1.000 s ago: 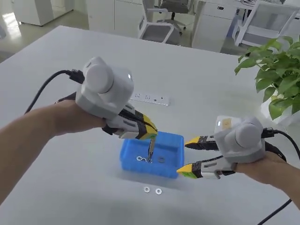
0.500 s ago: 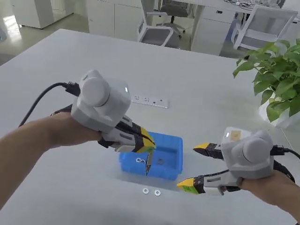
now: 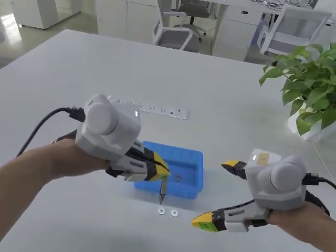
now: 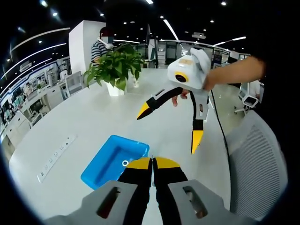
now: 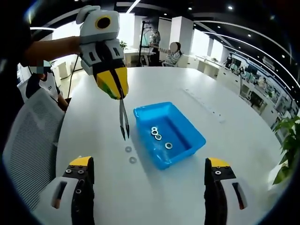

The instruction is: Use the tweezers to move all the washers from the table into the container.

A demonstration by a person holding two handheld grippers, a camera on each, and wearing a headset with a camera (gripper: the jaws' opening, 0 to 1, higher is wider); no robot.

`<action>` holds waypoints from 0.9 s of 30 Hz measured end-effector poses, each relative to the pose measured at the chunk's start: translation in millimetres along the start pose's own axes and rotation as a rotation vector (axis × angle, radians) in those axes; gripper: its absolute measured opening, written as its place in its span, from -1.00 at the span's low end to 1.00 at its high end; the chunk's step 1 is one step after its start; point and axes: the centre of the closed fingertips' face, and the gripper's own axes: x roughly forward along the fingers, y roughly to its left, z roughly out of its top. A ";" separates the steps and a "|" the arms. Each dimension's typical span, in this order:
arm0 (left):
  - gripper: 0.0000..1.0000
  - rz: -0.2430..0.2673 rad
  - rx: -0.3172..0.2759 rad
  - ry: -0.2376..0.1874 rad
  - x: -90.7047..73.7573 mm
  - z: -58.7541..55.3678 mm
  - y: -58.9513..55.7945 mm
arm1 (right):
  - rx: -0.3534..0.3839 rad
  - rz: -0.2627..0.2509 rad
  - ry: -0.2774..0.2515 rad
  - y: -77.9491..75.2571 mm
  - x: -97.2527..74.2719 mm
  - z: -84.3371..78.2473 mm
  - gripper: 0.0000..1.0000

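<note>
- Pinching the tweezers (image 5: pixel 123 117) between jaws pressed together, the left tool (image 3: pixel 157 170) points them tips-down. This lets the fine points reach flat parts that the wide jaws could not lift.
- The tweezer tips hang just above the worktop (image 3: pixel 79 68), outside the near wall of the blue container (image 3: pixel 195 155) and close to the two loose washers (image 3: pixel 161 211). That placing suits a descent onto one of them, and the tips look empty.
- The sorted washers (image 5: pixel 158 137) lie on the container floor, so the job seems partly done, with the two on the worktop left.
- The right tool (image 3: pixel 212 194) is spread wide and grips nothing. It hovers beside the container, probably to keep the tweezers' path clear while staying near enough to steady the container.
</note>
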 end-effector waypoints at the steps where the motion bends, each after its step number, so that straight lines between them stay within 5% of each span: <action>1: -0.91 0.000 -0.001 -0.003 0.3 0.1 -0.3 | 0.005 0.002 0.004 0.9 -0.2 -1.1 1.00; 27: -0.91 -0.031 -0.001 0.003 18.8 -19.6 -3.1 | 0.032 0.029 0.036 15.0 2.6 -17.7 1.00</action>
